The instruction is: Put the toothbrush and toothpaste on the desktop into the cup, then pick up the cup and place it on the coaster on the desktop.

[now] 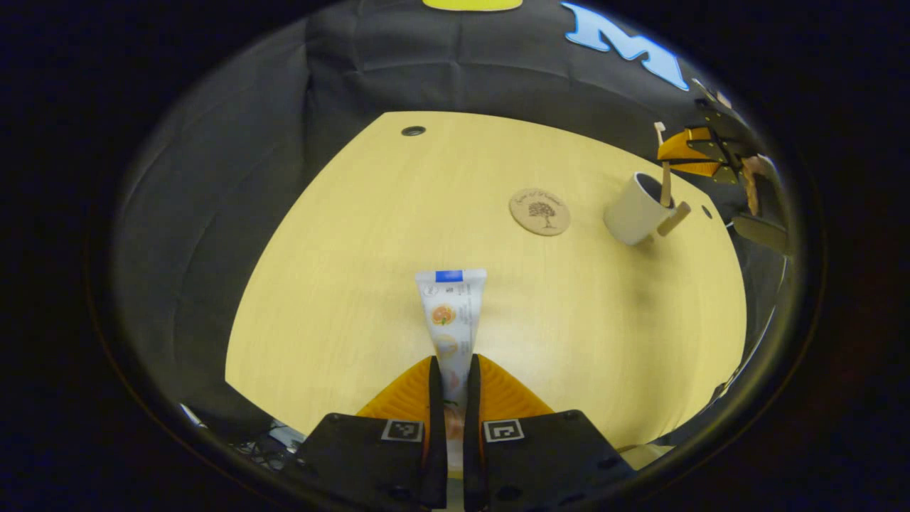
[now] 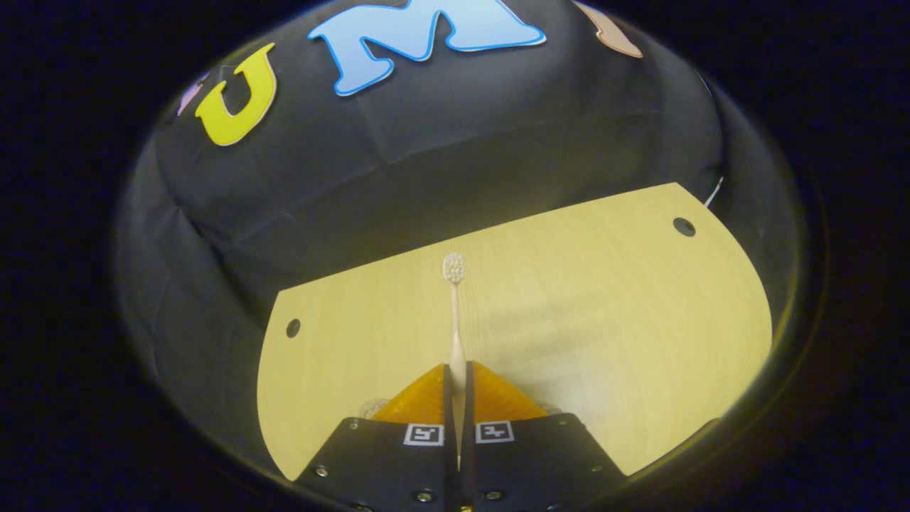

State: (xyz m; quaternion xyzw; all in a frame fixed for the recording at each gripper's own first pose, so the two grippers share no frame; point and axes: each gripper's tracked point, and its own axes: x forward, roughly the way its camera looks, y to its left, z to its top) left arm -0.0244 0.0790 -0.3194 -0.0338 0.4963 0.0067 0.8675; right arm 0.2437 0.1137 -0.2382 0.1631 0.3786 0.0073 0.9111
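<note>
A white toothpaste tube [image 1: 451, 313] with a blue end sticks forward from my left gripper [image 1: 455, 360], which is shut on its lower part and holds it above the yellow wooden desktop [image 1: 341, 284]. Beyond it lies a round wooden coaster [image 1: 539, 212] with a tree print. Further right stands a pale cup [image 1: 635, 211]. The right gripper [image 1: 668, 144] hovers just over the cup's mouth, and a thin pale stick [image 1: 666, 186] reaches down into it. In the right gripper view, my right gripper [image 2: 458, 365] is shut on a beige toothbrush [image 2: 455, 320], bristle head pointing away.
Small round cable holes mark the desktop's far corners [image 1: 413, 131] [image 2: 684, 227] [image 2: 293, 328]. Black cloth walls close in behind the desk. A hand [image 1: 753, 174] holds the right gripper at the far right edge.
</note>
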